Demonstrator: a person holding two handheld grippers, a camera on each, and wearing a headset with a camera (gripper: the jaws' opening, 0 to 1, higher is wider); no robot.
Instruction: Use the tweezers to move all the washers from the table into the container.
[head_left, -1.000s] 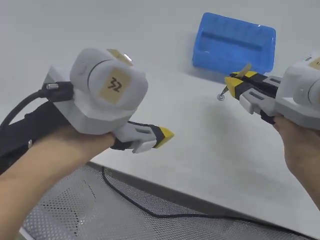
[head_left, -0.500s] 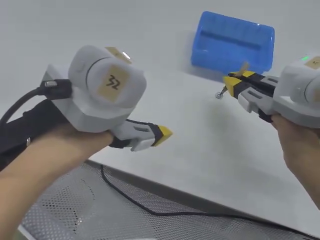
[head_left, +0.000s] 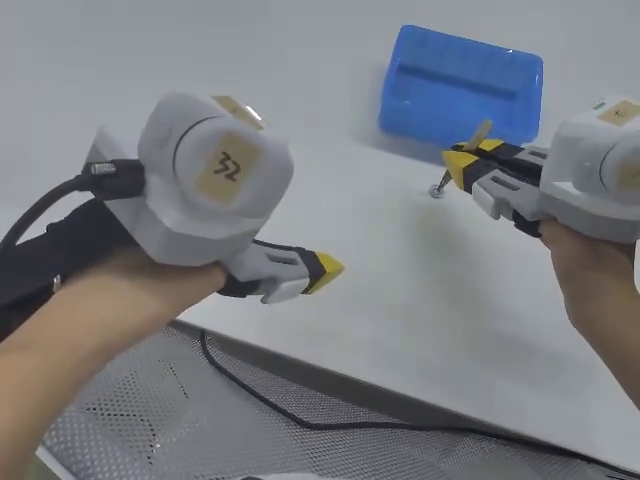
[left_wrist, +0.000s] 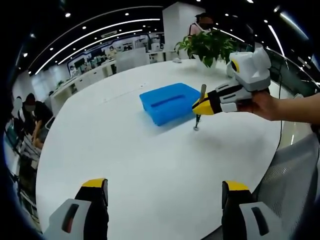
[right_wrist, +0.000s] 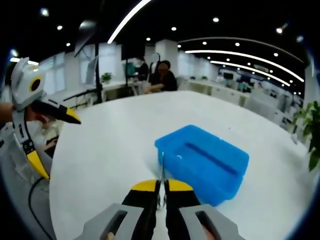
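My right gripper is shut on a pair of tweezers whose tips point down at a small metal washer on the white table. Whether the tips pinch the washer I cannot tell. Just behind it stands the blue container. In the left gripper view, the right gripper holds the tweezers over the washer beside the container. My left gripper hovers open and empty over the table's near edge, its jaws wide apart. In the right gripper view, the tweezers stick out between the shut jaws toward the container.
The white table ends at a front edge over a grey mesh surface with a black cable. People sit at desks far behind. A potted plant stands beyond the table.
The right gripper with the tweezers has stayed at the washer, shifting only slightly with the view. The left gripper has held still.
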